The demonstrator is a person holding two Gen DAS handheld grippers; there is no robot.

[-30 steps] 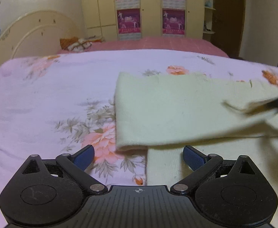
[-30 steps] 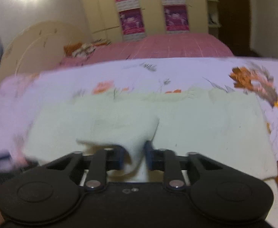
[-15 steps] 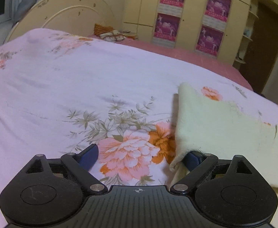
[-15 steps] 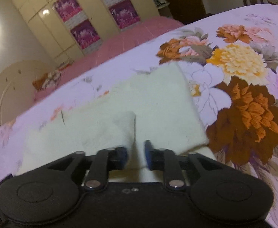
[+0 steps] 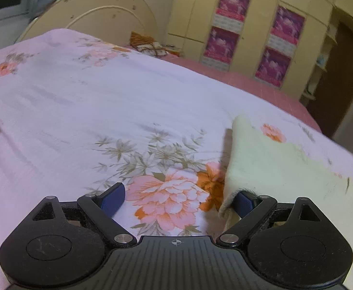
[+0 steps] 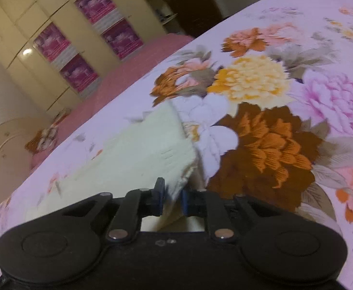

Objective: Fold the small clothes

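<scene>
Left hand-held gripper (image 5: pixel 179 197): fingers spread wide; the right blue pad (image 5: pixel 245 201) sits under the near corner of the pale cream garment (image 5: pixel 273 169), cloth draped over it, the left pad (image 5: pixel 112 197) bare above the floral bedspread (image 5: pixel 104 120); nothing is clamped between them. Right hand-held gripper (image 6: pixel 172 199): fingers narrow, pinching a raised, frayed corner of the same garment (image 6: pixel 140 149). The garment lies on the bed, at 2 o'clock in the left wrist view and 11 o'clock in the right wrist view. Behind: cream headboard (image 5: pixel 92 12) at 11 o'clock, wardrobe doors carrying magenta posters (image 5: pixel 232 7) at 1 o'clock; their print is too blurred to read.
</scene>
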